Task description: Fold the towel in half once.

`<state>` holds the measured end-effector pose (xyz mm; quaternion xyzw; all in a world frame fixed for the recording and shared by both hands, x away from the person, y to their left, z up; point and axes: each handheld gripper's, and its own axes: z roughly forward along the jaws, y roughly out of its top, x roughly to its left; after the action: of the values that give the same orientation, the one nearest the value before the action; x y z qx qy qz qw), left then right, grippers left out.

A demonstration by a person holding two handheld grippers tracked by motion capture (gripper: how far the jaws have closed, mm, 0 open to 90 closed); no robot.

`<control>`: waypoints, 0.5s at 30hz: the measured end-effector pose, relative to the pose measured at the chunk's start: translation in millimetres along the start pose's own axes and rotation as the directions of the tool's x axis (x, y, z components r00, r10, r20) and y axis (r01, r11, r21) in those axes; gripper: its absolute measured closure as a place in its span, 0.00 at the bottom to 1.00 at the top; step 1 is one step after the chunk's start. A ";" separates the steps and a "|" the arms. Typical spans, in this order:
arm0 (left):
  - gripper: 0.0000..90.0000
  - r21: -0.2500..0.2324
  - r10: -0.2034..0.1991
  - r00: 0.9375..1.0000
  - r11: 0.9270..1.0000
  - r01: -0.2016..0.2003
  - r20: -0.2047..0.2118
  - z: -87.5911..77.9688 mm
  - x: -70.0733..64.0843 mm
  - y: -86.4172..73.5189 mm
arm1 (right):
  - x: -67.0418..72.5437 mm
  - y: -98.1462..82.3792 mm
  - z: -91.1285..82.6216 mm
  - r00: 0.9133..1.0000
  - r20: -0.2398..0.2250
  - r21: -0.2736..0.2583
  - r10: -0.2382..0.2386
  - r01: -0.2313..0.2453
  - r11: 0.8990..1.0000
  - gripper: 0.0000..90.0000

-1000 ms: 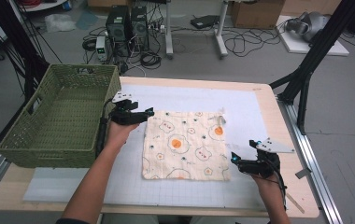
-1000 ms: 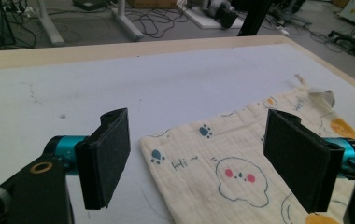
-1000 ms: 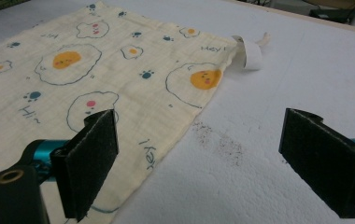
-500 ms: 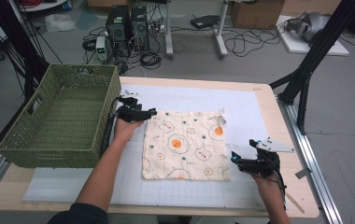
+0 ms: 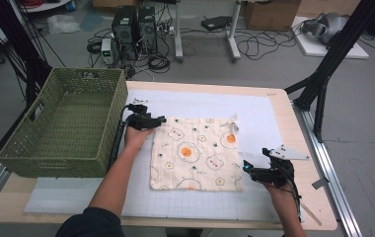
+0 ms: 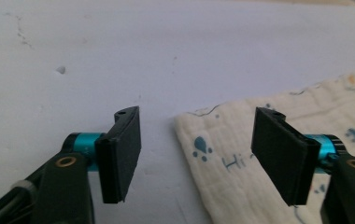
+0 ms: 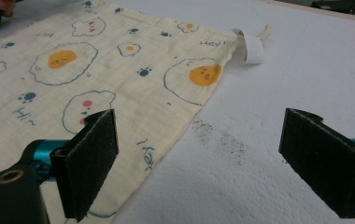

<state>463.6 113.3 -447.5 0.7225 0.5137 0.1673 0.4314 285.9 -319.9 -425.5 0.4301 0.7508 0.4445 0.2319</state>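
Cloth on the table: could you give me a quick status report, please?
Left tongs closing, straddling cloth corner, not gripping. Right tongs open over its edge. Cloth flat; nothing in the way.

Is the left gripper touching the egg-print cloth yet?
Apart. The left gripper view shows the cloth corner between the left gripper pads, with gaps either side.
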 end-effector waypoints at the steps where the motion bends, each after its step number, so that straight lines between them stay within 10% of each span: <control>1: 0.41 0.018 0.027 1.000 0.999 -0.027 -0.010 2.1 -2.1 1.6 | -0.4 0.0 0.9 1.000 0.000 -0.002 -0.003 0.003 1.000 0.12; 8: 0.53 0.098 0.177 0.982 0.980 -0.171 -0.063 17.8 -14.8 10.2 | 0.7 0.0 2.8 1.000 -0.001 0.010 0.001 -0.001 1.000 0.12; 15: 0.93 0.100 0.187 0.982 0.978 -0.183 -0.025 15.1 -16.4 10.3 | -13.5 10.1 18.2 0.999 -0.013 0.029 0.033 -0.033 0.999 0.12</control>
<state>473.3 90.9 -444.6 0.7843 0.4590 0.1939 0.3695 310.7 -320.5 -426.2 0.4427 0.7515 0.4401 0.2133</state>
